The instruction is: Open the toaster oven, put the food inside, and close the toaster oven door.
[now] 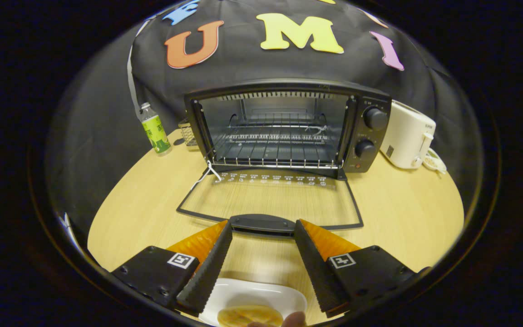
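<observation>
Oven (284, 131) door (268, 200) down flat. We hold the gripper (261, 227) wide open, empty; food (249, 315) on plate (243, 293) lies under, between the fingers, oven straight ahead beyond.

Even, fairly bright light from overhead; soft sheen on the table (393, 213) ahead of the open fingers (207, 268); strong fisheye bending outward; plate (252, 295) between them slightly blurred; oven cavity (275, 131) dimmer.

Pale wood round table (402, 213) under even light; black cloth wall (107, 122) draped close behind.
</observation>
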`<control>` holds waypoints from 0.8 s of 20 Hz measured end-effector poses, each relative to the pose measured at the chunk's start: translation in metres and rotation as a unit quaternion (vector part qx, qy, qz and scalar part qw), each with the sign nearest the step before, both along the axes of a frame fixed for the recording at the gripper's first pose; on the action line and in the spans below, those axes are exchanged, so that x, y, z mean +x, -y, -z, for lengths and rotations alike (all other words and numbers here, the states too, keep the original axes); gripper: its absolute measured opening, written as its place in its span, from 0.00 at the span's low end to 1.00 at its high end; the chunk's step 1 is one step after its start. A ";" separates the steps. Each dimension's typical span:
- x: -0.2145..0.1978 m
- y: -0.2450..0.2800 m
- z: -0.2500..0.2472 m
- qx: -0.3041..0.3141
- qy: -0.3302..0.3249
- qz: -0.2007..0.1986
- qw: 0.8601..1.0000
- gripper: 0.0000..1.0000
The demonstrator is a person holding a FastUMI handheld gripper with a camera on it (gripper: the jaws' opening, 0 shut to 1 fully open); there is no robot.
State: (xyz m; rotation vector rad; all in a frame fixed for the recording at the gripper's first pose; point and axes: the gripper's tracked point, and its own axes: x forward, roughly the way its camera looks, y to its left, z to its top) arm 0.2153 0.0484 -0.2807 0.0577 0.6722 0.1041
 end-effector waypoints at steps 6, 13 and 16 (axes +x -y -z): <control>-0.032 -0.008 -0.084 -0.014 0.109 -0.021 0.994 0.94; -0.107 -0.005 -0.130 0.007 0.206 -0.024 0.978 1.00; -0.129 -0.012 -0.117 0.011 0.204 -0.040 0.978 1.00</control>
